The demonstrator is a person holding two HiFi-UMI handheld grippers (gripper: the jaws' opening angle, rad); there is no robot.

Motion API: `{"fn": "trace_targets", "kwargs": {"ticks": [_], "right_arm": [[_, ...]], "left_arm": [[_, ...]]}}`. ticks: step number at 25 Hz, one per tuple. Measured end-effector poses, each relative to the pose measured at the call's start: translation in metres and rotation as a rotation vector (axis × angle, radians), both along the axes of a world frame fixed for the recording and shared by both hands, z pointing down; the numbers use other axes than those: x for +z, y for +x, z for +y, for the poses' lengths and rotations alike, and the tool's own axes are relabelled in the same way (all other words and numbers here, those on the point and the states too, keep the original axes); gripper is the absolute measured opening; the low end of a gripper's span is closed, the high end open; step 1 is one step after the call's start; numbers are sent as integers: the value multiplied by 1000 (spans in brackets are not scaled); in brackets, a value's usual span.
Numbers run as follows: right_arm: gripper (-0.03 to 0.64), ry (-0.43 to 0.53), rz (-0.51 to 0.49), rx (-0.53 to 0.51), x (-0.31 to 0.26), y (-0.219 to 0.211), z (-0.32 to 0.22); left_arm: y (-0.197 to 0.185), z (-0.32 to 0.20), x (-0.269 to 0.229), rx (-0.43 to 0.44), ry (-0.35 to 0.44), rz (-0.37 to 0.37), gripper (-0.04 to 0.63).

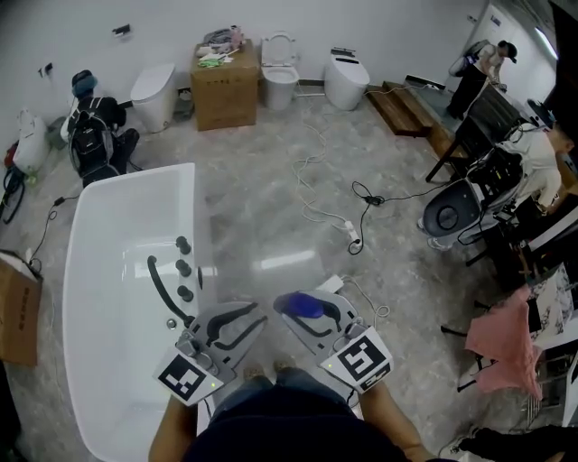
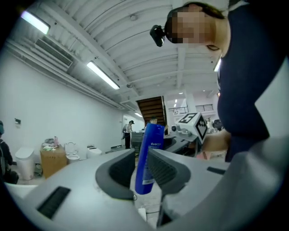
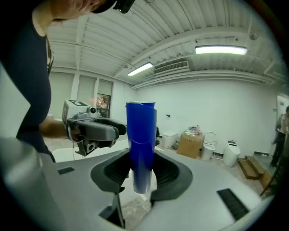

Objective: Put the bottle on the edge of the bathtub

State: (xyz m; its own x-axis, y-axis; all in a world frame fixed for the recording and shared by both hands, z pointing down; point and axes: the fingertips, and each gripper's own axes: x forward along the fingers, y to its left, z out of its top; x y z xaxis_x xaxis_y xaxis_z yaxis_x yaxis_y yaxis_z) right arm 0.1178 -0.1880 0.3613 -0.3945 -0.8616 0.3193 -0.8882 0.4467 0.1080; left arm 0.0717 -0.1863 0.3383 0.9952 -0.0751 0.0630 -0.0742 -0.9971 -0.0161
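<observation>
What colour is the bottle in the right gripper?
The bottle is deep blue; it shows best in the right gripper view.

We record here:
- a white wall (image 1: 135,27)
- a grey marbled floor (image 1: 262,217) crossed by loose cables (image 1: 318,194)
- white toilets (image 1: 280,77) along the wall, beside a cardboard box (image 1: 224,86)
- a black backpack (image 1: 93,135)
- wooden steps (image 1: 402,106)
- a pink cloth (image 1: 506,343)
- a ribbed ceiling (image 2: 149,49) with tube lights (image 2: 103,75)

Head cam up high, looking steeply down over bathtub (image 1: 90,207) and floor (image 1: 271,207). Gripper cams low, right behind own jaws, pretty much facing each other. Both catch blue bottle (image 2: 149,158) close up, cardboard box (image 3: 189,143) far back.
</observation>
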Motion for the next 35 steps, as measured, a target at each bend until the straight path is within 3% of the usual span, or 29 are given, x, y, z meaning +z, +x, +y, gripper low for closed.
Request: {"fn": "trace_targets", "kwargs": {"ticks": [4, 7, 11, 19, 29, 32, 35], "right_arm": [[160, -11, 66, -148, 7, -9, 1], [160, -25, 112, -254, 18, -17, 4], [160, -38, 185, -385, 33, -29, 12], [160, -79, 210, -552, 45, -42, 18], [166, -76, 151, -651, 47, -54, 8], [169, -53, 77, -656, 43, -59, 4], [169, -27, 34, -645, 35, -60, -2]], "left_arm": [[12, 10, 3, 86, 30, -47, 137], [21, 15, 3, 137, 59, -41, 187], [28, 24, 8, 192, 81, -61, 193], [39, 37, 22, 255, 94, -135, 193], [34, 19, 22, 60, 105, -156, 161], [22, 9, 19, -26, 62, -111, 160], [6, -3, 18, -115, 41, -117, 160]]}}
